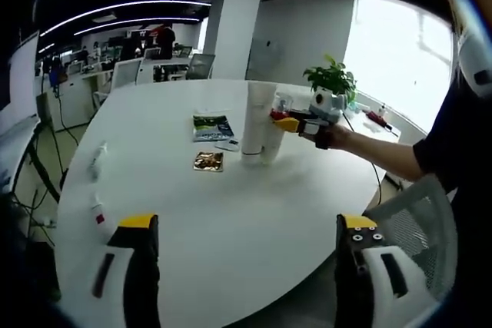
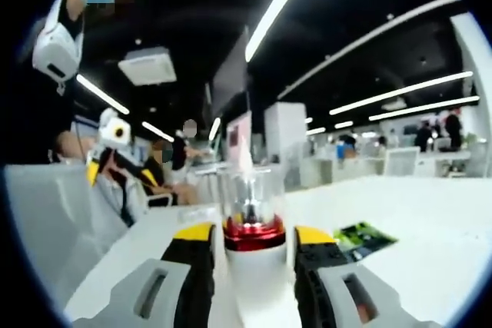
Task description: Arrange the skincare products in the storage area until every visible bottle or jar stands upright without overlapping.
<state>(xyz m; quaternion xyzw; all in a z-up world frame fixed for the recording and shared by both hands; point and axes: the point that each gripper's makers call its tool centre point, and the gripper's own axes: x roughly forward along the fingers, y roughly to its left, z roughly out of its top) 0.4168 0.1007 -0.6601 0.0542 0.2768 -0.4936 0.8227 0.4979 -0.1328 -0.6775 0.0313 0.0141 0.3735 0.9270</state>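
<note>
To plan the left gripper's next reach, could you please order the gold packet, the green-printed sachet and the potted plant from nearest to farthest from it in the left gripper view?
1. Gold packet, centre of the table.
2. Green-printed sachet, just behind the packet.
3. Potted plant, far edge, right.

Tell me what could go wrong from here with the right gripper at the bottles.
1. The right gripper grips a red-collared bottle up near its cap, beside two tall white tubes; any sideways swing might topple them.
2. Two small bottles lie flat near the table edge and could roll off if bumped.
</note>
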